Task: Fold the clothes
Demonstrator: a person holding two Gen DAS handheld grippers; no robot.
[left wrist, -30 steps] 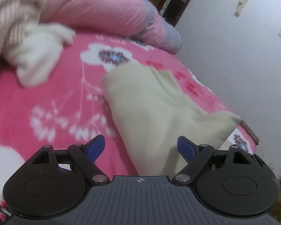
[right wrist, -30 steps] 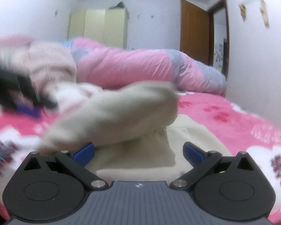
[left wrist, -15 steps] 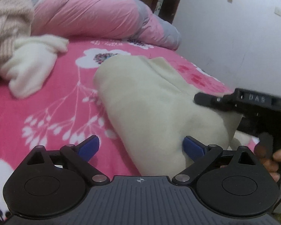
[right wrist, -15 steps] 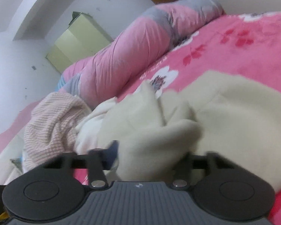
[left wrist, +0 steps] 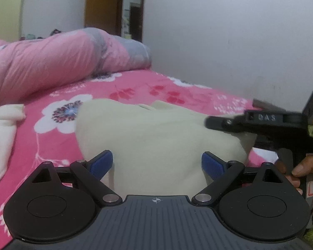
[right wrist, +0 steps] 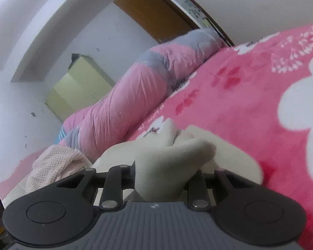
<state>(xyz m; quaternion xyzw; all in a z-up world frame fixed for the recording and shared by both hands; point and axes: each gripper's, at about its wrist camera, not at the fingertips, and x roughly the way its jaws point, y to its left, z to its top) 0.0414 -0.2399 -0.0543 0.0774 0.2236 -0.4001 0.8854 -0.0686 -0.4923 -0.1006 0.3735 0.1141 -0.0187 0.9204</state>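
right wrist view: rolled right tool (right wrist: 165, 179) closing, pinching cream garment (right wrist: 173, 156).

both wrist views look low and close across the cream garment (left wrist: 156, 141), right view rolled.

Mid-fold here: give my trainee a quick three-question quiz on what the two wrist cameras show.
1. Which tool has cloth between its fingers?
2. True or false: the left tool has its jaws wide apart, with nothing pinched.
3. What lies on the bed beyond the cream garment? A) a rolled pink-and-grey quilt B) a suitcase C) a chair

Key: 1. The right tool; its jaws are closing on a bunched fold of the cream garment. 2. True. 3. A.
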